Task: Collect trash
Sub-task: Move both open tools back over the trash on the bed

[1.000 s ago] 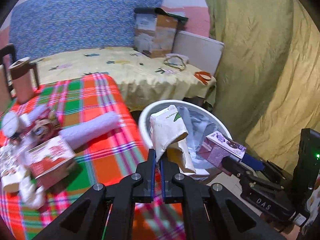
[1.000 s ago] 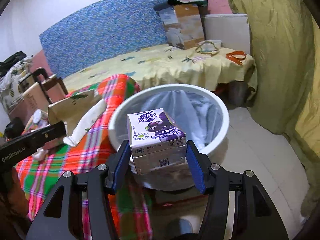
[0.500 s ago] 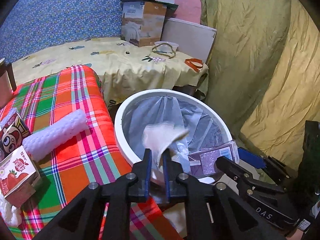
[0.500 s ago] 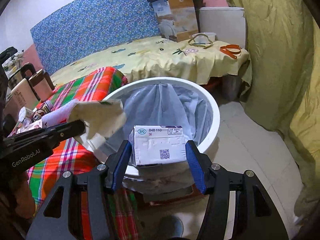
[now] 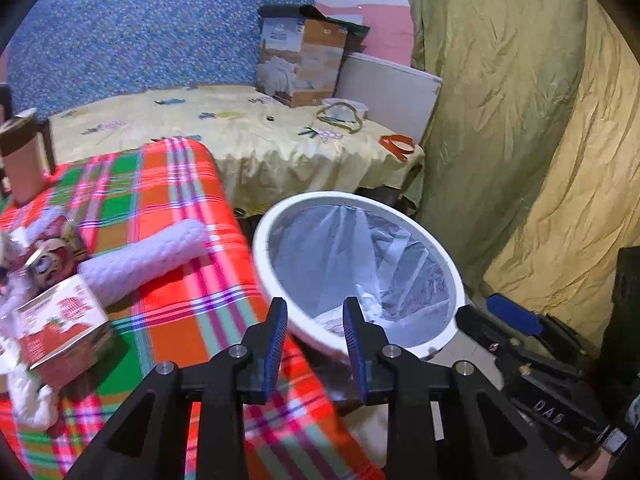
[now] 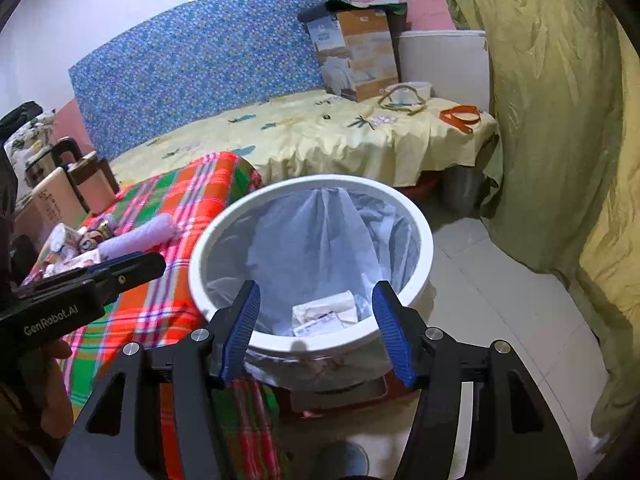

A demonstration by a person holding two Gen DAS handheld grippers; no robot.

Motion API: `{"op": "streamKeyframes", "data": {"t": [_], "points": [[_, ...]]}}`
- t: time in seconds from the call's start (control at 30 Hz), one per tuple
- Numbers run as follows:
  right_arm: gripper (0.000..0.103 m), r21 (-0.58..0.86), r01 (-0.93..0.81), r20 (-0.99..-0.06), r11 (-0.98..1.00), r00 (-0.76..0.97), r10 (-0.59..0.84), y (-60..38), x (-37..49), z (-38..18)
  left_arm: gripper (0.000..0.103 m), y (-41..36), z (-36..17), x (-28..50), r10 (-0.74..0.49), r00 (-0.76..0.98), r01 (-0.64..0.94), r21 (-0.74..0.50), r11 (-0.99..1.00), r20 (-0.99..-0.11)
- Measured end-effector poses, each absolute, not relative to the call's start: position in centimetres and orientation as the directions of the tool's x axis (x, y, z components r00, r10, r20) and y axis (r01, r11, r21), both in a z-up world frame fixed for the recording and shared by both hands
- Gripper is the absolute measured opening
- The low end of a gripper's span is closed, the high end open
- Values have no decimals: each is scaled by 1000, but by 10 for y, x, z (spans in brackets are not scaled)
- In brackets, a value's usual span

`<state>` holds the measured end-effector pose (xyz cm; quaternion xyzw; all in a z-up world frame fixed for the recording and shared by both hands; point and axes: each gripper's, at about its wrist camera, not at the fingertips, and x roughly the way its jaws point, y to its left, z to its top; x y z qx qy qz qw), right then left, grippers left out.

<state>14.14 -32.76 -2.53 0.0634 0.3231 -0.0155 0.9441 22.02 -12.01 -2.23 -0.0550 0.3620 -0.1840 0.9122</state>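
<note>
1. Over the round white plastic bin point(image 6: 416, 216) with a clear liner bag, right gripper point(image 6: 316, 328) hangs with its blue-padded fingers point(image 6: 390, 332) spread wide, holding nothing.
2. Down at the bin bottom lie the dropped pieces: a crumpled cream paper bag point(image 6: 326, 306) and, touching it, a small drink carton point(image 6: 320, 326); both sit below and between the right fingers, apart from them.
3. Left gripper point(image 5: 315, 344) is at the bin's near rim point(image 5: 264, 268), fingers point(image 5: 276, 344) parted and bare; the trash shows only as a pale patch inside the liner, beyond the fingertips.
4. Bin stands on the floor, just beside the desk under a red-green plaid cloth point(image 5: 168, 200).
5. On the desk, well left of the left fingers: a white bubble-wrap roll point(image 5: 148, 256), a red strawberry-print carton point(image 5: 60, 328) touching the roll's end, and more wrappers, blurred.
6. Behind: a bed with a yellow sheet point(image 6: 320, 136), a cardboard box point(image 6: 356, 56) on it, and an olive curtain point(image 5: 520, 120) at right.
</note>
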Motion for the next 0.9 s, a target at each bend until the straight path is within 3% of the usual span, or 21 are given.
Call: {"op": "streamKeyframes", "data": {"t": [0.43,0.63,0.9], "points": [[60,136,-118,-618,984,766,178,-276,127,-25,29,-48,-11,156,-235,767,135,-209,969,-596],[60,180,-197,-620,964,738,266,-252,126,-26,29,-11,-17,138,-122,788,25,-166,986,-604],[62,193,-253,-616,948,721,318,-224,132,-28,31,39,-30,133,-62,768,-66,-176,982,-638]]}}
